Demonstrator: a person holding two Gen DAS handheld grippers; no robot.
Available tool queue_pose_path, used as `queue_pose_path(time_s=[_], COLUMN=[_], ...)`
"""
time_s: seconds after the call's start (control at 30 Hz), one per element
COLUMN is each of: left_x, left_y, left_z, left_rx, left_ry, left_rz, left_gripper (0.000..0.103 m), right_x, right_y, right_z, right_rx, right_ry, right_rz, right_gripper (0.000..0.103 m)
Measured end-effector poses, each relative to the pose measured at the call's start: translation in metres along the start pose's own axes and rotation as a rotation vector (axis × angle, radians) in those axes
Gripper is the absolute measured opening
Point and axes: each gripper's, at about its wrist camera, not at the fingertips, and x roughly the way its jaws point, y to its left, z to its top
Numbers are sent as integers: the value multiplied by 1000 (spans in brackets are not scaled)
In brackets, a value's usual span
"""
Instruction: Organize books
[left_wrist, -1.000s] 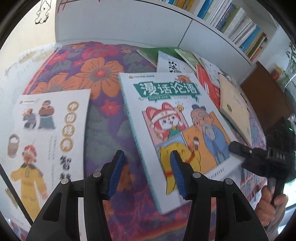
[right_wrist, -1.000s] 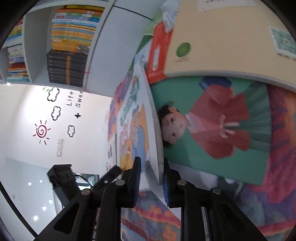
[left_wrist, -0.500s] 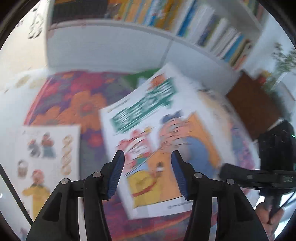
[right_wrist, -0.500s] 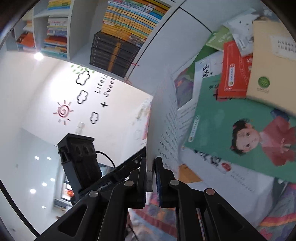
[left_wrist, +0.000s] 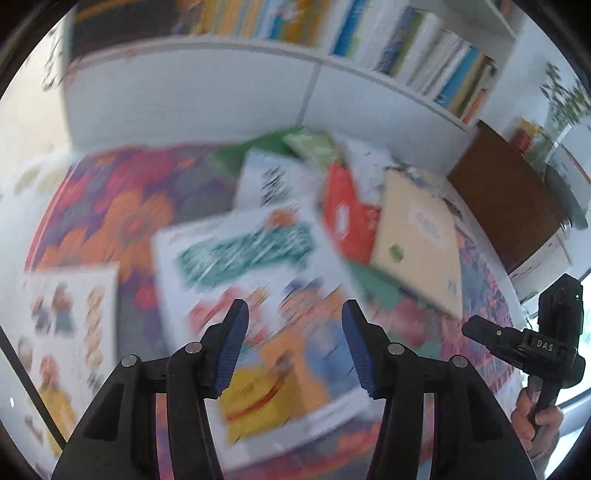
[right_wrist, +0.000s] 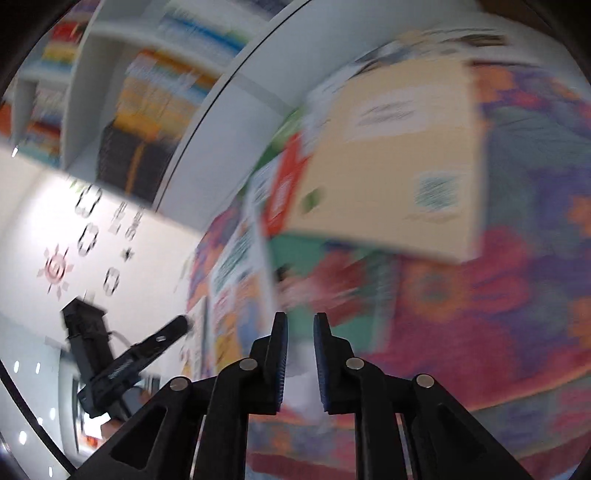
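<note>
The comic book (left_wrist: 258, 288) with a green title band lies blurred on the flowered cloth (left_wrist: 122, 214). My left gripper (left_wrist: 294, 310) hovers open over its lower half, with nothing between the blue pads. My right gripper (right_wrist: 300, 321) has its jaws opening a narrow gap; no book sits between the pads. The comic book (right_wrist: 236, 288) lies just to their left. In the left wrist view the right gripper (left_wrist: 517, 343) stands off the comic book's right edge, held by a hand (left_wrist: 535, 417). A beige book (right_wrist: 399, 158) overlaps a green book (right_wrist: 343, 291) ahead.
A white picture book (left_wrist: 70, 332) lies at the cloth's left. A red book (left_wrist: 347, 221) and other books are piled toward the back. A white bookshelf (left_wrist: 406, 44) full of books runs behind. A brown cabinet (left_wrist: 506, 199) stands to the right.
The right gripper held the comic book's edge and tilted it up, then let go and drew back. The book has dropped back toward the cloth. Both views are blurred by motion.
</note>
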Motion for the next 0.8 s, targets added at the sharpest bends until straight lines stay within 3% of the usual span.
queue_pose_path(time_s=[0.03, 0.07, 0.1, 0.33, 0.47, 0.57, 0.67, 0.8], left_x=[8, 18, 26, 96, 119, 123, 125, 126], left_y=[-12, -25, -33, -84, -90, -99, -108, -115], left_z=[7, 14, 21, 47, 49, 44, 43, 43], left_rx=[27, 53, 67, 87, 82, 134, 161, 177], left_ry=[-9, -10, -9, 37, 60, 55, 83, 94], left_rz=[1, -5, -14, -39, 3, 26, -12, -2], left_gripper=[50, 50, 50, 50, 50, 51, 51, 54], right_x=[-5, -11, -17, -15, 1, 12, 19, 12], right_y=[-7, -16, -25, -65, -80, -79, -80, -78], right_z=[8, 17, 25, 68, 83, 88, 93, 90], right_rx=[9, 20, 35, 87, 122, 117, 147, 150], right_ry=[-20, -40, -69, -80, -32, -20, -7, -4], right_rz=[-21, -47, -62, -110, -41, 18, 74, 144], right_gripper=[28, 44, 50, 50, 50, 50, 52, 52])
